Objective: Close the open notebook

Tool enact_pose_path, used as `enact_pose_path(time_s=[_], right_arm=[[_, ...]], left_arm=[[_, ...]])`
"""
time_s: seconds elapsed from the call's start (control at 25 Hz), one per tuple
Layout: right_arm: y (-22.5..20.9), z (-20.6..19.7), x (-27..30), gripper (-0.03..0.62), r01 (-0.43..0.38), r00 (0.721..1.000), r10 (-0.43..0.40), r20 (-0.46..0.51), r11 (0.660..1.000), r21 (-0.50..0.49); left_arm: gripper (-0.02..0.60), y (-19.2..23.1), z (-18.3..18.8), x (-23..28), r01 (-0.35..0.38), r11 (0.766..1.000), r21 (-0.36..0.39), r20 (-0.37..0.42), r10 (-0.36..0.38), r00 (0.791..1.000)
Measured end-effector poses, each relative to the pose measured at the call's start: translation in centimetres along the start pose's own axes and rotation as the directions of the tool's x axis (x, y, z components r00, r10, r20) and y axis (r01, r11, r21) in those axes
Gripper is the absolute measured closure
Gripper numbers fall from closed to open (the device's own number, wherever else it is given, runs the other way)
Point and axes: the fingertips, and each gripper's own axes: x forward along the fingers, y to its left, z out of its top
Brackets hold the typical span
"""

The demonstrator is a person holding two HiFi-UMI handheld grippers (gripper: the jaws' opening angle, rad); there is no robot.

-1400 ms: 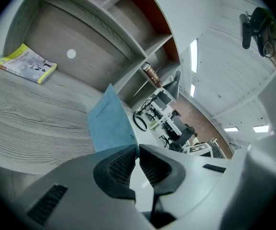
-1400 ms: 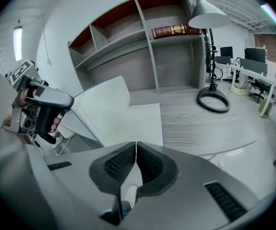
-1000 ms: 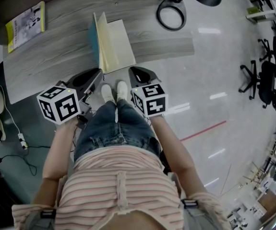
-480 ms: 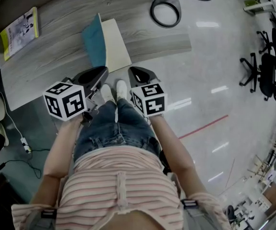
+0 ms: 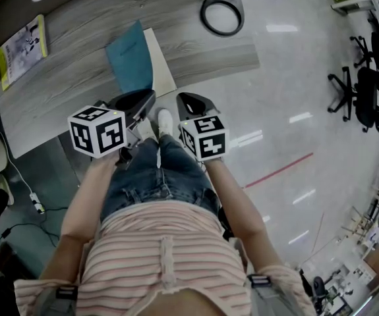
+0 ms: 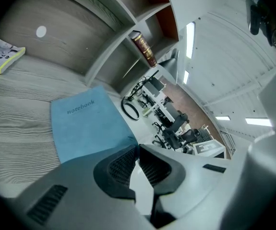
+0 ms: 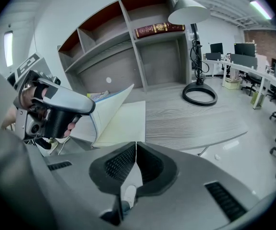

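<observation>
notebook (image 7: 114,113) not shut: blue cover and leaves stand tilted up off the flat cream right-hand page, hinge on the left, in the right gripper view. Head view shows the teal cover face-up and slanted, with a cream strip of page exposed along its right side. Lies on the grey wood counter (image 5: 64,91) at the near edge, right in front of both claws. Cover print reads "notebook" in the left gripper view.

left claw (image 6: 137,146): jaws together, nothing between them. Tips sit at the cover's near corner; can't tell if they touch it. From the right gripper view it's on the outer, left side of the raised cover.

right claw (image 7: 136,143): jaws together, empty, pointed at the near edge of the flat page, short of it.

Farther out:
- yellow-edged magazine (image 5: 21,43) on the counter, far left, well apart from the notebook
- black desk lamp (image 7: 189,12), ring base (image 7: 200,95) on the counter's far right
- red book (image 7: 159,29) lying on the upper shelf behind
</observation>
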Motion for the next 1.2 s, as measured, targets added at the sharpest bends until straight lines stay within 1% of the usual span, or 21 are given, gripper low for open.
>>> enact_pose_path(time_s=[0.44, 0.8, 1.2], right_arm=[[-1.5, -1.1, -0.6, 0.576, 0.024, 1.000, -0.023, -0.011, 0.999, 0.026], [-2.8, -1.9, -1.2, 0.576, 0.035, 0.999, -0.033, -0.033, 0.998, 0.053], [-3.7, -2.8, -1.6, 0.576, 0.043, 0.998, -0.038, -0.056, 0.996, 0.073]], left_arm=[[0.549, 0.5, -0.8, 3.2, -0.025, 0.999, 0.021, -0.078, 0.027, 0.997], [0.549, 1.4, -2.0, 6.2, -0.068, 0.997, 0.031, -0.151, 0.072, 0.986], [0.549, 1.8, -2.7, 7.6, -0.107, 0.993, 0.040, -0.187, 0.112, 0.976]])
